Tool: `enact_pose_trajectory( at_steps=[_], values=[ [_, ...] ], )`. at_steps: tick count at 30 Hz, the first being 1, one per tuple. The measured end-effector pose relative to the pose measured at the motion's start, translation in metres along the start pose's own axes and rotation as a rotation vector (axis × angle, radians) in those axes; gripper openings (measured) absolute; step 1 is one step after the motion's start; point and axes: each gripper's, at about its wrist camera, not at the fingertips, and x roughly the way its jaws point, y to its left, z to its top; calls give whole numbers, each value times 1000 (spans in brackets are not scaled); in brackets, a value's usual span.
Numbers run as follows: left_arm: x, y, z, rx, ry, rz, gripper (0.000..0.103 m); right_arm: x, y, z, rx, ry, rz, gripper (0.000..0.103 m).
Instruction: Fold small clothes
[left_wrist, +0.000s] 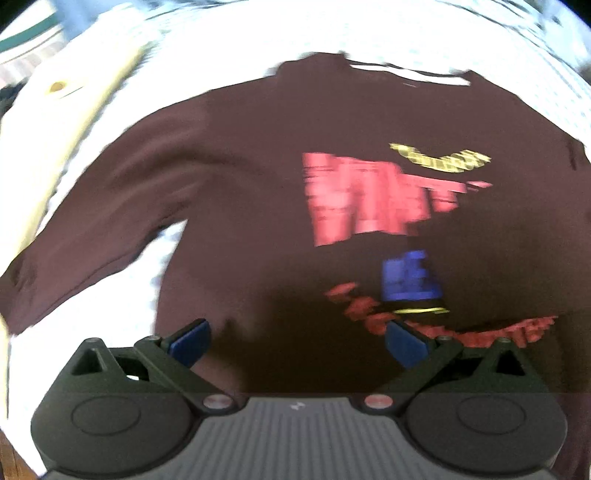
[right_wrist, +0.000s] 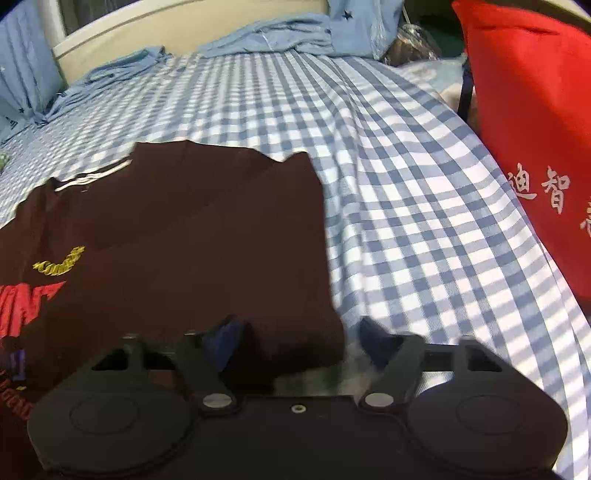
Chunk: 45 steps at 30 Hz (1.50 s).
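The dark maroon shirt (left_wrist: 258, 166) lies flat on the checked bed sheet (right_wrist: 406, 184), right side already folded in. Both the left tool (left_wrist: 297, 341) and right tool (right_wrist: 299, 341) are apart, holding nothing. I think the left sleeve (left_wrist: 85, 236) comes next: pinch its cuff, lay it across evenly

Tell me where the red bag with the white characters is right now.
Only the right wrist view shows the red bag: it stands at the far right edge, on the blue checked sheet, well right of the dark maroon shirt.
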Motion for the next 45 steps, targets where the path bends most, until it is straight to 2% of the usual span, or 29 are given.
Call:
enact_pose_trajectory(
  at_steps=[2, 5, 9, 15, 19, 22, 26, 30, 31, 37, 41, 45],
  values=[
    [-1, 35, -8, -65, -5, 31, 102, -14, 15, -9, -8, -27, 17, 95],
    [2, 91, -26, -185, -1, 109, 102, -32, 44, -24, -48, -47, 62, 101],
    [12, 160, -56, -325, 21, 235, 102, -43, 88, -41, -134, -26, 77, 102],
    [18, 264, -95, -536, 11, 285, 102, -59, 151, -63, -213, -14, 125, 102],
    [23, 325, -103, -659, -37, 323, 102, -70, 184, -78, -259, -6, 151, 102],
    [29, 360, -105, -726, -77, 321, 102, -80, 203, -93, -291, 6, 150, 102],
    [46, 395, -104, -833, -100, 267, 102, -93, 219, -111, -321, 19, 144, 102],
    [62, 413, -97, -907, -115, 223, 102, -106, 224, -125, -350, 22, 128, 102],
    [65, 414, -95, -918, -118, 215, 99, -109, 224, -127, -352, 22, 121, 102],
    [90, 431, -80, -957, -103, 197, 78, -124, 221, -137, -353, 11, 88, 102],
    [102, 440, -78, -1005, -85, 162, 77, -129, 217, -141, -332, 13, 58, 102],
    [108, 434, -76, -971, -96, 196, 75, -133, 216, -145, -316, 9, 34, 102]
  ],
)
